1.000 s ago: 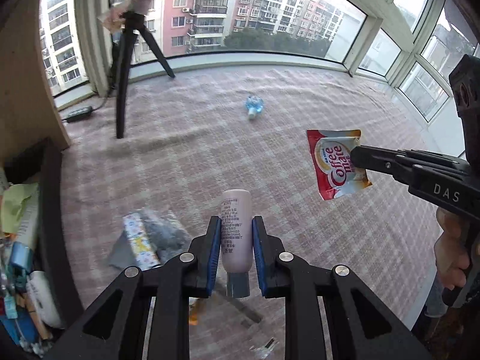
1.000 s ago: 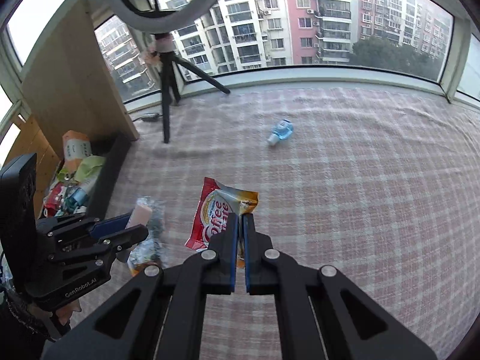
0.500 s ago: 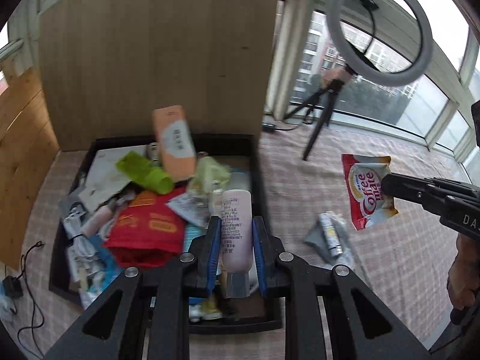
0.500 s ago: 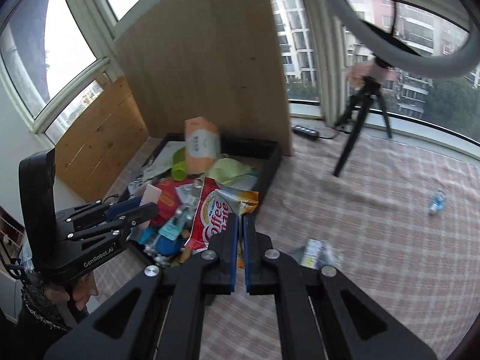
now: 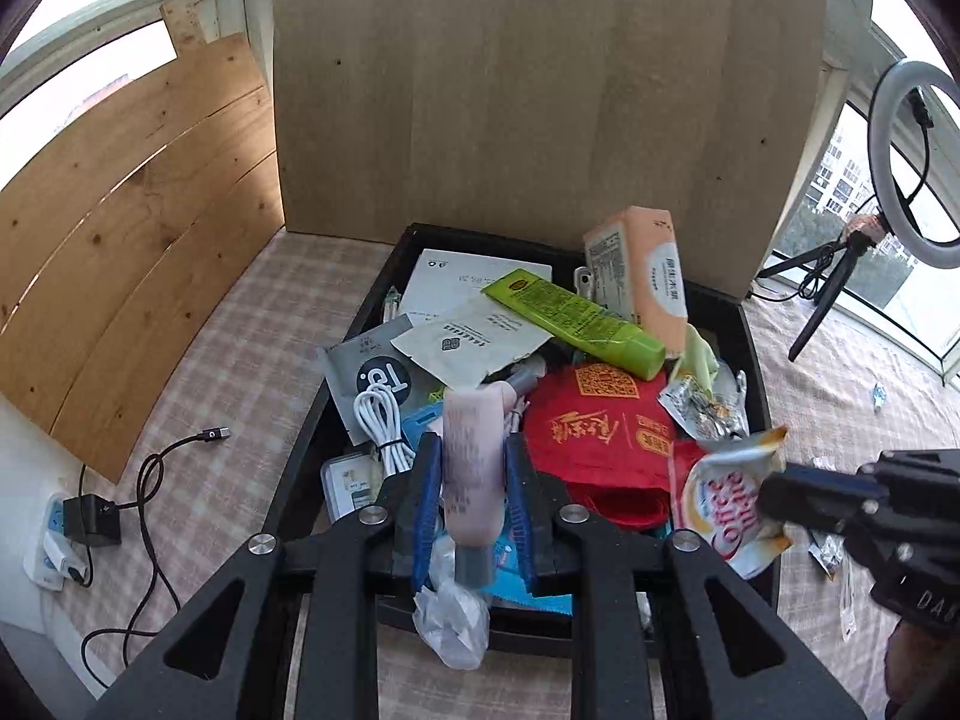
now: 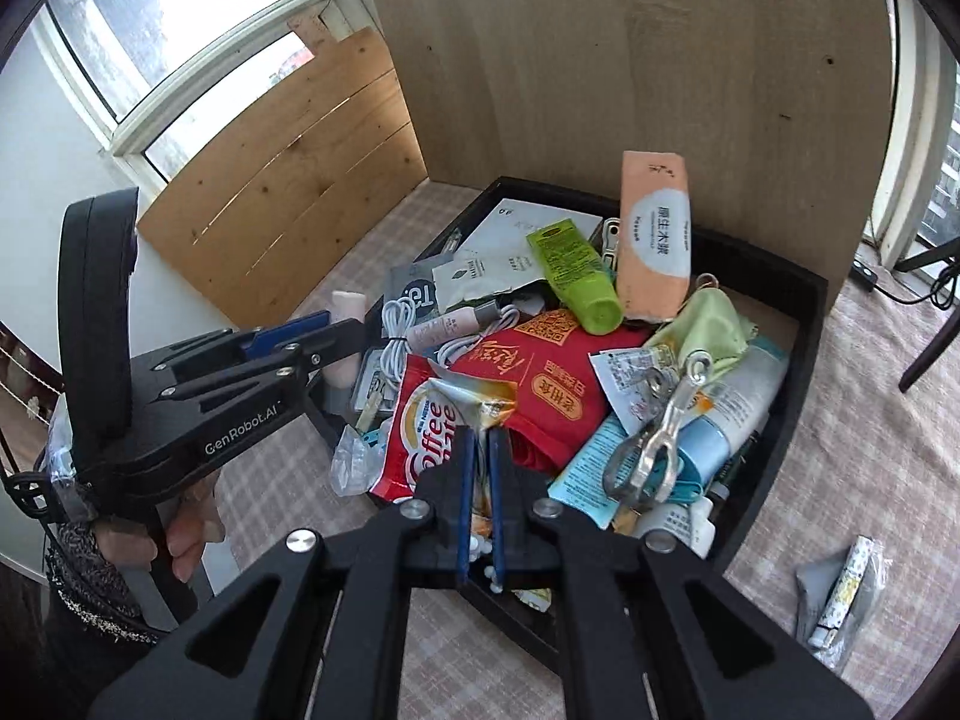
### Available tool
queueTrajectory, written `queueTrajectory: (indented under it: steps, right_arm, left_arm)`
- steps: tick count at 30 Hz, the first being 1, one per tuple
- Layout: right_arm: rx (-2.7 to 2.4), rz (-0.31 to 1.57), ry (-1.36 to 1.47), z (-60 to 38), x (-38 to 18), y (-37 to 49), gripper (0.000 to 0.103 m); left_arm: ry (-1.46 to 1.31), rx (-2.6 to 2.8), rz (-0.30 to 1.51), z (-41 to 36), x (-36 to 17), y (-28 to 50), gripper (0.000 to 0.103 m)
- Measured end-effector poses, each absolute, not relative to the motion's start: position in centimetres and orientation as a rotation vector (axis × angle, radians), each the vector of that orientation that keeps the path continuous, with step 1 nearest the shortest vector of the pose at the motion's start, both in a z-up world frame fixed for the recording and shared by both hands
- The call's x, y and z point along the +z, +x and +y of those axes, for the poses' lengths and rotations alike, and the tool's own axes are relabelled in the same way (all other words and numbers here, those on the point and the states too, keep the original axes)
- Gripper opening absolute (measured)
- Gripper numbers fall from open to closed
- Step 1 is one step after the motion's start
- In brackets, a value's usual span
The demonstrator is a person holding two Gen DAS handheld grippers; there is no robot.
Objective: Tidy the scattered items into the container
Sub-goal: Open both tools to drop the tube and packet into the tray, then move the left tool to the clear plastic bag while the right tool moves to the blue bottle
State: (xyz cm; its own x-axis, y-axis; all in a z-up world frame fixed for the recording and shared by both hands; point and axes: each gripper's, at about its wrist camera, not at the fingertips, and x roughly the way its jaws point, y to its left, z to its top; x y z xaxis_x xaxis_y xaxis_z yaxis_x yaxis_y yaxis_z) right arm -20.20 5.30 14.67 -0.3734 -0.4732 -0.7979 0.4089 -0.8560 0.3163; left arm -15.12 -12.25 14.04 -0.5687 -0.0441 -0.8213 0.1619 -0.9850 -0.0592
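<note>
My left gripper is shut on a pale pink tube with a grey cap, held over the near left part of the black container. It shows in the right wrist view at the left. My right gripper is shut on a red and white Coffee-mate sachet, held over the container's near edge. The sachet also shows in the left wrist view. The container is piled with packets, tubes and cables.
A wooden board stands behind the container, lower wooden planks to the left. A charger and cable lie on the checked carpet at left. A wrapped tube lies on the carpet right of the container. A ring light tripod stands at right.
Both grippers have swung from the open carpet to above the container and come closer and lower over it. Each still holds its item.
</note>
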Motion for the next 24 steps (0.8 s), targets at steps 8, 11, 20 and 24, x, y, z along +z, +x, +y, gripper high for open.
queueTrajectory:
  steps: [8,11,20,24]
  right_arm:
    - [-2.302,-0.120,1.344,7.0,14.7,-20.8,0.041]
    - [-2.314,-0.159,1.338,8.3,15.0,-20.7,0.042]
    - [-2.455,-0.268,1.339,16.4,15.2,-18.3,0.041]
    - [-2.540,-0.343,1.374,22.1,14.8,-17.3,0.041]
  left_arm:
    - [1.358,-2.653,0.229,-13.2,13.7,-14.7,0.037]
    - [1.369,-2.664,0.239,-12.8,14.0,-14.6,0.037]
    - [1.403,-2.799,0.178,-7.1,15.9,-14.4,0.037]
    - [1.468,-2.866,0.148,-2.7,15.9,-14.9,0.037]
